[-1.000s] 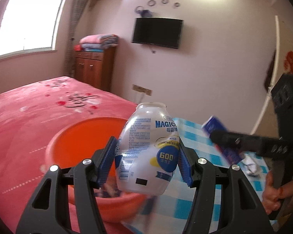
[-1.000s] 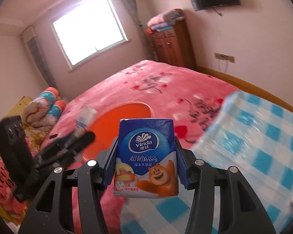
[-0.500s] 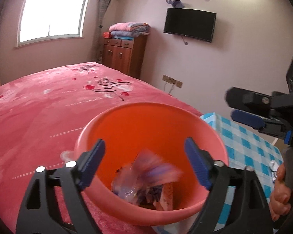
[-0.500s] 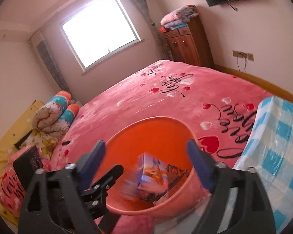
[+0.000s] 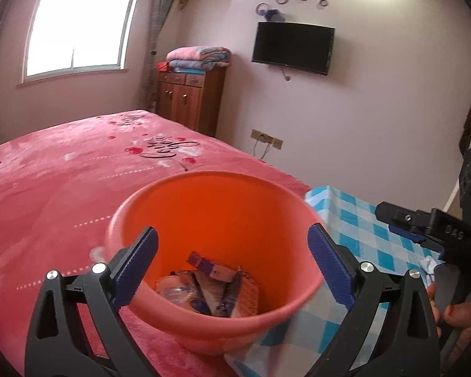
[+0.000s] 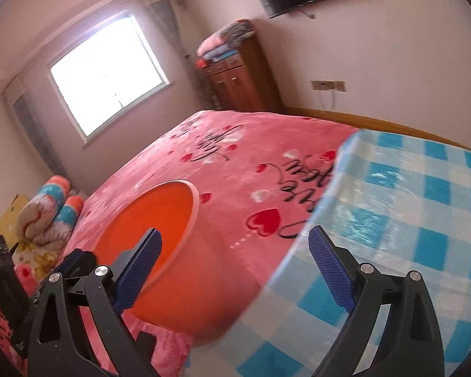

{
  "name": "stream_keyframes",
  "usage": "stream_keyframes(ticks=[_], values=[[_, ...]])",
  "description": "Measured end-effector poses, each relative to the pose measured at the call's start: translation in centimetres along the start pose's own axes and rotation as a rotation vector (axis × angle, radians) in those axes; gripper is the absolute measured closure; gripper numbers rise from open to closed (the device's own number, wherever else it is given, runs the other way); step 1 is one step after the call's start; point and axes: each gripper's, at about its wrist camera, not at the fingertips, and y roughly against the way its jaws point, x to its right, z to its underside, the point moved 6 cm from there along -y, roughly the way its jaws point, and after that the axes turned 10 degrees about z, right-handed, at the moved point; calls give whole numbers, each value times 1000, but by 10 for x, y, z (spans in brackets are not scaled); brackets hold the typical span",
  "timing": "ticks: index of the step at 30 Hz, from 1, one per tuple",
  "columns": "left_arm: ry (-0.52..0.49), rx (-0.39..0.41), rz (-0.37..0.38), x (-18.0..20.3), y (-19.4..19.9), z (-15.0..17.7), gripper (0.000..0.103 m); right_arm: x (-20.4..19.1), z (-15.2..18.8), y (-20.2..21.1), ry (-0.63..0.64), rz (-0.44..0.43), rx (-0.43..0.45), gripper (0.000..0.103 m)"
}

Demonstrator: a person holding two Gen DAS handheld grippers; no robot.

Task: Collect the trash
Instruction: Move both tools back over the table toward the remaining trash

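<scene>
An orange plastic basin point(image 5: 210, 213) stands on the pink bed beside the checked cloth. Trash lies in its bottom: a blue tissue pack point(image 5: 208, 265) on top of a plastic bottle and wrappers point(image 5: 185, 292). My left gripper point(image 5: 232, 262) is open and empty, held just over the basin's near rim. My right gripper point(image 6: 234, 262) is open and empty, to the right of the basin point(image 6: 160, 220), over the edge of the blue checked cloth point(image 6: 408, 220). The right gripper also shows at the right in the left wrist view point(image 5: 405, 223).
A crumpled white scrap point(image 5: 428, 264) lies on the checked cloth point(image 5: 354, 220) behind the right gripper. The pink bedspread point(image 5: 62, 182) spreads left and back. Rolled bedding point(image 6: 47, 210) lies at the far left. A wooden cabinet point(image 5: 190, 100) and wall TV point(image 5: 293, 47) stand behind.
Both grippers opened over the basin: the bottle dropped from the left, the tissue pack from the right, and both now lie in it. The right gripper has swung right toward the checked cloth.
</scene>
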Motion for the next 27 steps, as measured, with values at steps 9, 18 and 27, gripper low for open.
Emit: stream_keyframes(ticks=[9, 18, 27], values=[[-61, -19, 85, 48, 1, 10, 6, 49, 18, 27, 15, 141, 57, 10], [-120, -49, 142, 87, -2, 22, 6, 82, 37, 42, 10, 221, 59, 10], [-166, -82, 179, 118, -3, 37, 6, 107, 51, 52, -18, 253, 54, 10]])
